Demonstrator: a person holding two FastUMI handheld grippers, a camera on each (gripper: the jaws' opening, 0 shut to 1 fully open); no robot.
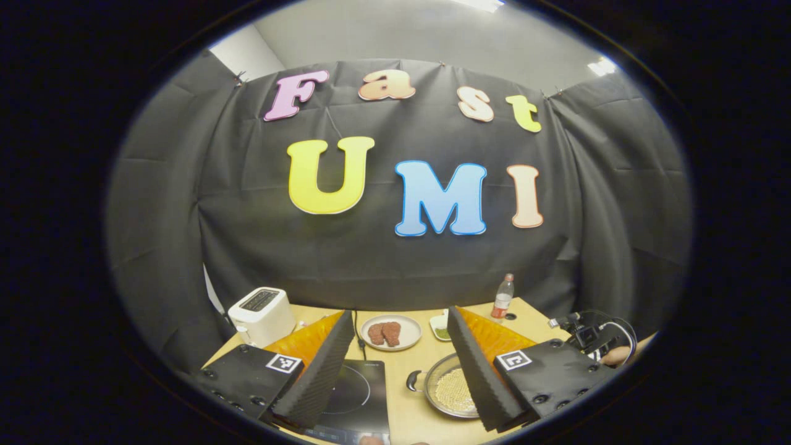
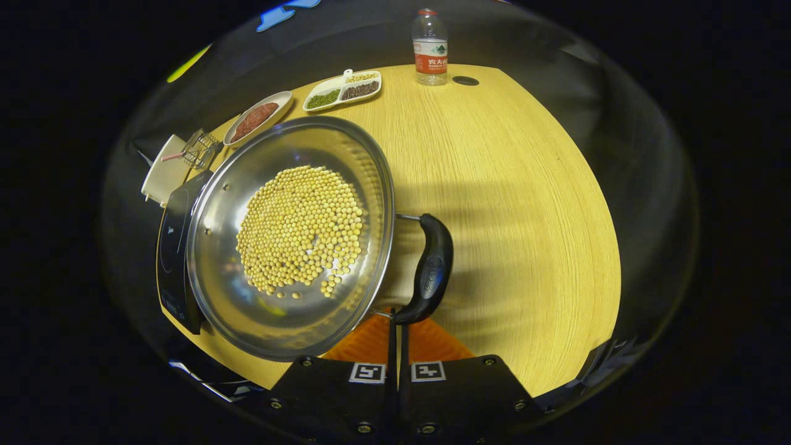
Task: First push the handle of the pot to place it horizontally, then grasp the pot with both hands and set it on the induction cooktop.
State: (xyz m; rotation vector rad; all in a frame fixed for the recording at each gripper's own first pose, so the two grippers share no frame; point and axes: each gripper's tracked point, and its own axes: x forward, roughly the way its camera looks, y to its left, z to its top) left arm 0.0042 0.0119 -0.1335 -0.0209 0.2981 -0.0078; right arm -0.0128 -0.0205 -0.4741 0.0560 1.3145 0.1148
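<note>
The right gripper has its jaws pressed together, their tips just under the near end of the pot's black handle. The pot, holding yellow beans, sits on the wooden surface, its far edge over the induction cooktop. The left gripper hangs above with jaws wide. Farther back: a white toaster, a plate of red food, a divided dish, and a water bottle.

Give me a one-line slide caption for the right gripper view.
Right gripper, closed, at the black side handle of a steel pot of yellow beans on the wooden table.
</note>
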